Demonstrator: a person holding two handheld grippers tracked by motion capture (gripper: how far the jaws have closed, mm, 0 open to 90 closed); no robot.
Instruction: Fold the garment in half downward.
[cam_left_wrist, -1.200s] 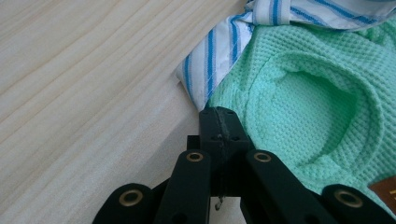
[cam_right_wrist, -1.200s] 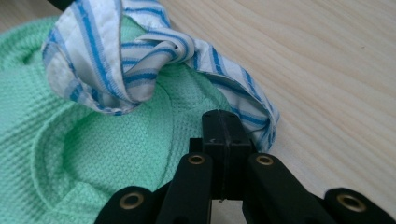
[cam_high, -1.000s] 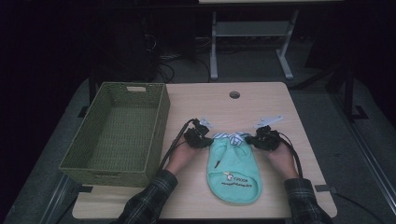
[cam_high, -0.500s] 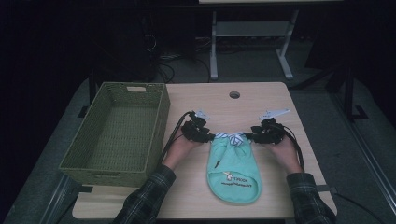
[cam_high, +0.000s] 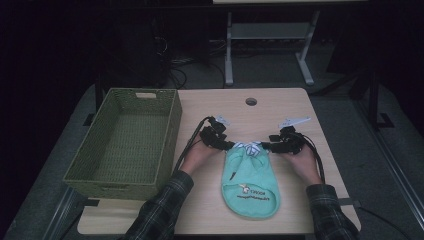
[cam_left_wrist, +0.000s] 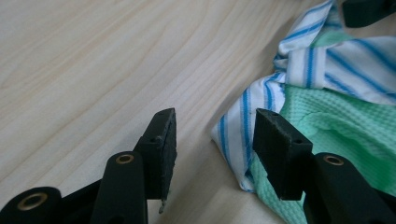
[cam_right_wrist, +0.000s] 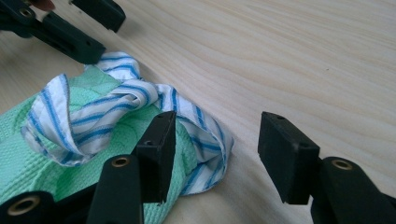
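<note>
Both claws had just been opening; the left claw (cam_left_wrist: 212, 140) and right claw (cam_right_wrist: 215, 144) stood apart, pressing nothing; the green bib (cam_high: 250, 182) lay released on the bench (cam_high: 280, 107), seemingly ready for the next fold.

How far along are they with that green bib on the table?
Looks done: the green bib lies spread flat on the table, its blue-striped straps bunched at the top. In hand: nothing is gripped; the left claw and right claw have just been opening, each open beside a strap end. Left, probably: the woven basket beside it holds nothing, so the bib may still need folding or putting in.
</note>
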